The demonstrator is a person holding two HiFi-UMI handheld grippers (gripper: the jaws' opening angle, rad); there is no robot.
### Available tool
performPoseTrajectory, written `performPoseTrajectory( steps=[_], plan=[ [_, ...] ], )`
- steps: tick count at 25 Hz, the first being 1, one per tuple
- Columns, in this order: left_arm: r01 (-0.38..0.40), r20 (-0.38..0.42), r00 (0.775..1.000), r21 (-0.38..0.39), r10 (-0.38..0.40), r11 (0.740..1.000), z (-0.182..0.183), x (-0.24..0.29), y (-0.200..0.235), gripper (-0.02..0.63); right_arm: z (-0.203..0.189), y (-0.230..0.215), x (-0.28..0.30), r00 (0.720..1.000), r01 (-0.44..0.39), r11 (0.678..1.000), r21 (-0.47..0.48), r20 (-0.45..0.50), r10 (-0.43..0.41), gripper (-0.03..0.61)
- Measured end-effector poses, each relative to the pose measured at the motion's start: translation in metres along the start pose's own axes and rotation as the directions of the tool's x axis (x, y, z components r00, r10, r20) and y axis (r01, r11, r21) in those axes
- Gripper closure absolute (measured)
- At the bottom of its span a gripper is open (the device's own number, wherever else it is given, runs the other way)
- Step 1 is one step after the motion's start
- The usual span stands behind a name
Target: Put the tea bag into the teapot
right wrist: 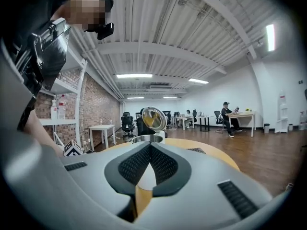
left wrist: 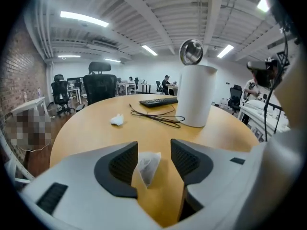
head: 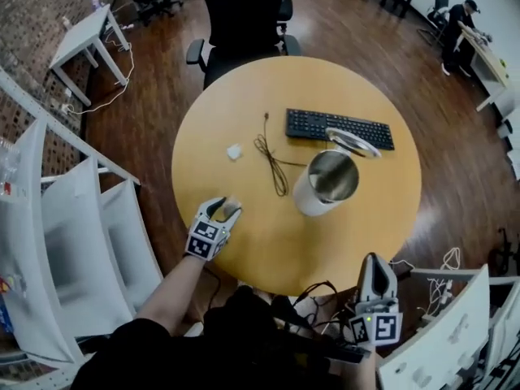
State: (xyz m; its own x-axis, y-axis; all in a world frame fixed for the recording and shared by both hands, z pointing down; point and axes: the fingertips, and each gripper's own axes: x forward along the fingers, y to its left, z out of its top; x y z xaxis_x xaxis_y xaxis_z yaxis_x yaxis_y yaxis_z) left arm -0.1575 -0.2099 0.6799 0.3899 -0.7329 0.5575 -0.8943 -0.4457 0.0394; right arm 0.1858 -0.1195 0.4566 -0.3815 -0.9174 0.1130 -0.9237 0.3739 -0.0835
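Observation:
A small pale tea bag [left wrist: 147, 166] stands between the jaws of my left gripper [left wrist: 153, 153], leaning against the left pad [left wrist: 123, 164]; the right pad is clear of it, so the gripper is open. In the head view that gripper [head: 222, 208] rests low over the table's near left part. The teapot [head: 325, 182], a white cylinder with its shiny lid [head: 353, 141] flipped up, stands to the right of it and farther back [left wrist: 197, 96]. My right gripper [head: 376, 276] hangs off the table's near edge, its jaws shut with nothing between them [right wrist: 149, 147].
On the round wooden table [head: 268, 242] lie a black keyboard [head: 339, 127], a looped dark cable [head: 272, 157] and a small white crumpled piece [head: 234, 151]. A black office chair [head: 244, 23] stands behind the table, white shelving [head: 73, 218] to the left.

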Motion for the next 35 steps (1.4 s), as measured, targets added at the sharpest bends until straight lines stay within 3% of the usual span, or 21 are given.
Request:
performPoseTrajectory(
  steps=[7,11,17,22,26,31,33,35],
  plan=[
    [-0.014,-0.176,0.984,-0.009,0.013,1.000,-0.042,0.033,0.007,0.403,0.002,-0.010,-0.006,0.998,0.056,0.998,-0.008,-0.001,-0.056,0.568],
    [-0.041,-0.182,0.983,-0.059,0.030,0.997,-0.042,0.035,0.017,0.529,0.003,-0.009,-0.002,0.999,0.041,0.999,-0.029,0.012,-0.041,0.568],
    [0.008,-0.064,0.998,-0.038,-0.011,0.999,0.004,0.026,0.006,0.537,0.008,-0.009,0.008,0.999,0.019,1.000,-0.022,0.038,-0.018,0.568],
    [0.022,0.115,0.993,-0.041,-0.017,0.999,0.072,0.005,-0.003,0.537,0.019,-0.010,0.017,0.999,-0.003,0.999,-0.037,0.054,0.006,0.568],
    [0.063,0.274,0.960,-0.004,-0.060,0.998,0.137,-0.018,-0.023,0.537,0.038,-0.021,0.025,0.994,0.014,0.998,-0.056,0.105,-0.009,0.568],
    [0.107,0.466,0.877,0.050,-0.118,0.993,0.215,-0.055,-0.042,0.537,0.053,-0.027,0.038,0.988,0.018,0.998,-0.053,0.152,-0.010,0.568],
    [0.117,0.514,0.845,0.092,-0.148,0.989,0.238,-0.065,-0.056,0.537,0.056,-0.028,0.037,0.987,0.017,0.998,-0.054,0.162,-0.008,0.569],
    [0.125,0.530,0.828,0.147,-0.185,0.981,0.253,-0.065,-0.073,0.537,0.058,-0.031,0.034,0.986,0.019,0.998,-0.057,0.168,-0.009,0.568]
  ],
)
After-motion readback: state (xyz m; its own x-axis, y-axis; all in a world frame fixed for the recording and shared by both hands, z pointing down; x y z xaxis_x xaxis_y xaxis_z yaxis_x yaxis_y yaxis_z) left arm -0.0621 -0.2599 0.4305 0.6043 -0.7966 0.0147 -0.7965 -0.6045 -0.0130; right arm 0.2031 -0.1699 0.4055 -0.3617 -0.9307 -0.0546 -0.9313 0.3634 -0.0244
